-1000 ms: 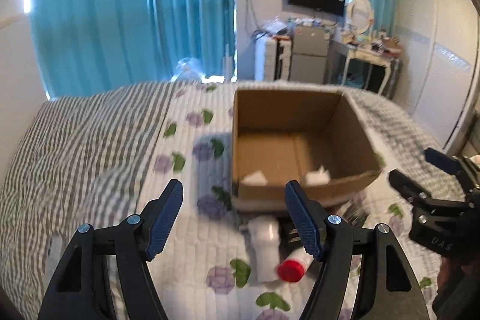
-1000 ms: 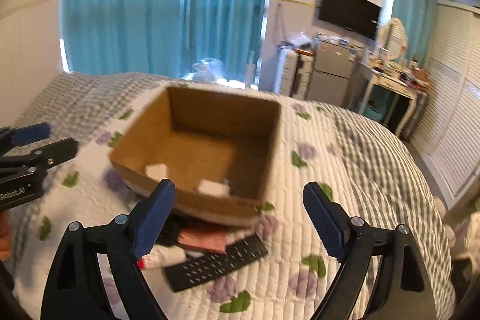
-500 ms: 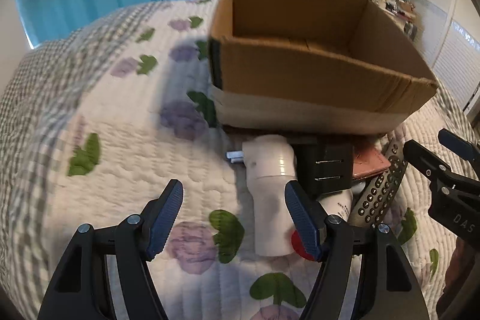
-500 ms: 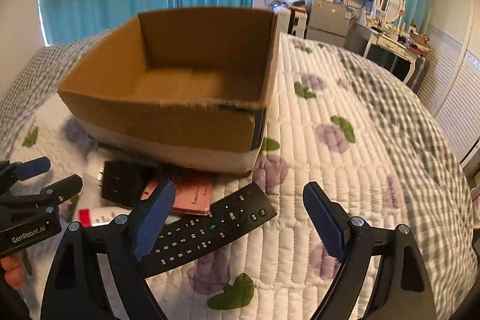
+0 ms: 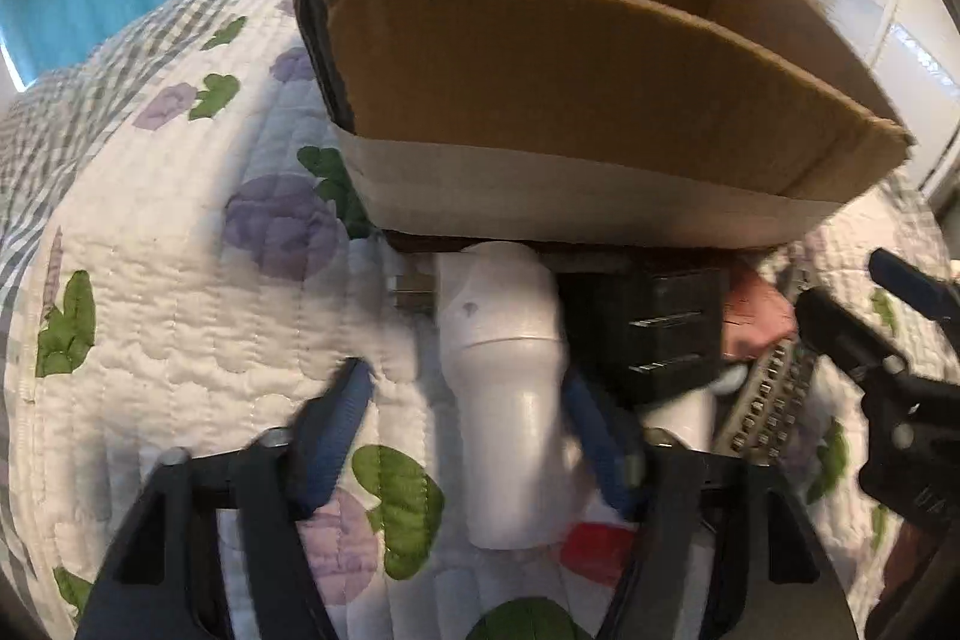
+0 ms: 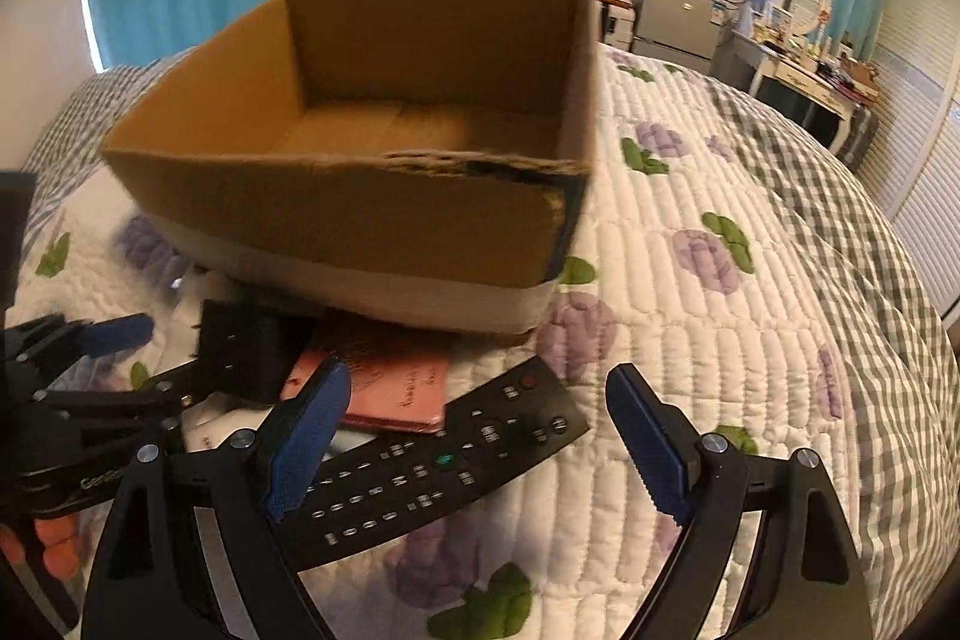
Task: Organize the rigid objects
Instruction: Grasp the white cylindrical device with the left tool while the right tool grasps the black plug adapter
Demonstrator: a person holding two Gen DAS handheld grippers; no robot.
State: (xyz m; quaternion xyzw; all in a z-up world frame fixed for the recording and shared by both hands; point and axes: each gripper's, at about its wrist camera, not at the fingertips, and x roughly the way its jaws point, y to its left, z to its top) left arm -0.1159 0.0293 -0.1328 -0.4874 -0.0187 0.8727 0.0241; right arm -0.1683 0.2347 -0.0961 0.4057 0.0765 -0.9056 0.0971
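1. White plastic pipe elbow fitting [image 5: 510,388] lies on the quilted floral bedspread [image 5: 180,292] just in front of the brown cardboard box [image 5: 570,70], its bent end touching the box's near wall
2. It looks stiff, light and smooth, so judged slippery; the straight lower barrel, nearest the tongs, seems the best place to take hold
3. Left gripper [image 5: 462,436] is low over the bedspread, pointing at the box, its blue pads [image 5: 336,430] wide apart and straddling the barrel; the right pad appears to be touching it, though blur makes that uncertain
4. Right gripper [image 6: 474,442] hovers right of the pile in front of the box, its tongs wide and empty above the black remote control [image 6: 432,466]
5. Beside the fitting, also in front of the box, sit a black ribbed block [image 5: 654,334], a pink card [image 6: 390,394] and a red-capped white bottle [image 5: 594,544]
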